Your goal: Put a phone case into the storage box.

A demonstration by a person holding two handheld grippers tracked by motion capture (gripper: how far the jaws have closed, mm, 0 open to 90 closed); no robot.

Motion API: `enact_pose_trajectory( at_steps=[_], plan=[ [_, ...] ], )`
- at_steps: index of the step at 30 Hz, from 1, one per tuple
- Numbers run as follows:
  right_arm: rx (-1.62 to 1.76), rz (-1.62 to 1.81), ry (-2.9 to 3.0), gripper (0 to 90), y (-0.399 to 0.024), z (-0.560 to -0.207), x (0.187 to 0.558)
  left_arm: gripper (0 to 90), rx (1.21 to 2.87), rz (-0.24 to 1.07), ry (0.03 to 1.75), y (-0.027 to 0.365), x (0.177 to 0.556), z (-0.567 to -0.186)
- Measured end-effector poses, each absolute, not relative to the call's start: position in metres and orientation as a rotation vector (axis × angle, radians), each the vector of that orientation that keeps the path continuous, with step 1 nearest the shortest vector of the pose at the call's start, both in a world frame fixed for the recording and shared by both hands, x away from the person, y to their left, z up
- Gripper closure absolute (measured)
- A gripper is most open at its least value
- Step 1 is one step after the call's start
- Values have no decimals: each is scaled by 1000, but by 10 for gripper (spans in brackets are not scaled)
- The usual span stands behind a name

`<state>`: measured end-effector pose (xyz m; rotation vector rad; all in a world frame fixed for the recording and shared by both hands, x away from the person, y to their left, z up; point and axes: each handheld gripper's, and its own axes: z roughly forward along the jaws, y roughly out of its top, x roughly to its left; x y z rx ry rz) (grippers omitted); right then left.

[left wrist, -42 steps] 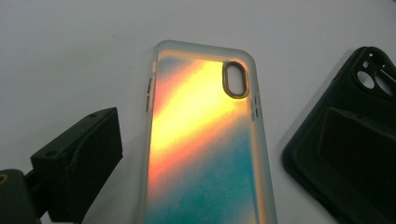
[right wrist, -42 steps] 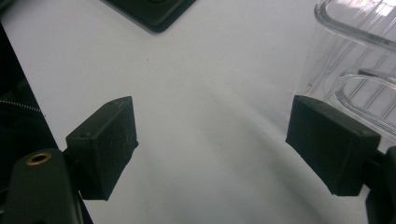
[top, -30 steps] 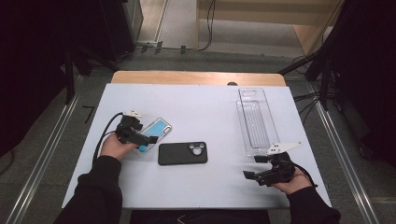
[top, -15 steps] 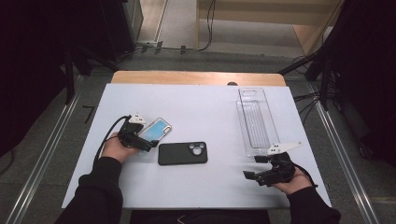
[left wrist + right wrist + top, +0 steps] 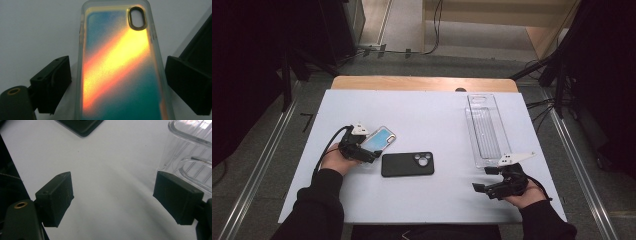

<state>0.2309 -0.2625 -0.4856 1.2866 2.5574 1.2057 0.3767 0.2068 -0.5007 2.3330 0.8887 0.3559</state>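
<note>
High view: white table (image 5: pixel 427 115), seen from above. Near the left edge, left gripper (image 5: pixel 362 151) over the near end of an iridescent phone case (image 5: pixel 378 139), lying flat and angled toward the far right. Just beside it, toward the middle, a black phone case (image 5: pixel 407 164), camera cutout facing up. Along the right edge, a clear plastic tray (image 5: pixel 486 129). Near the front right corner, right gripper (image 5: pixel 484 179), spread, on bare surface.

Left gripper view: iridescent phone case (image 5: pixel 120 67) between the black jaws, teal with an orange-yellow streak; jaws just closing in, small gaps left on both sides, not yet pinching.

Right gripper view: jaws spread wide over bare white surface; clear plastic tray (image 5: pixel 190 152) at upper right, black phone case (image 5: pixel 82 126) corner at the top.
</note>
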Motion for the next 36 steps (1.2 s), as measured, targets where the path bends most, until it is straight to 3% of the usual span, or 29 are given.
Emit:
enact_pose_trajectory(
  at_steps=[2,25,36],
  plan=[
    [1287,1205,2557,144,-262,-486,231,163,2323,365,886,208,375,-501],
    [1287,1216,2554,144,-263,-486,231,171,2300,321,961,210,376,-495],
    [1283,1225,2552,144,-262,-485,231,171,2192,283,1019,216,371,-471]
  ],
)
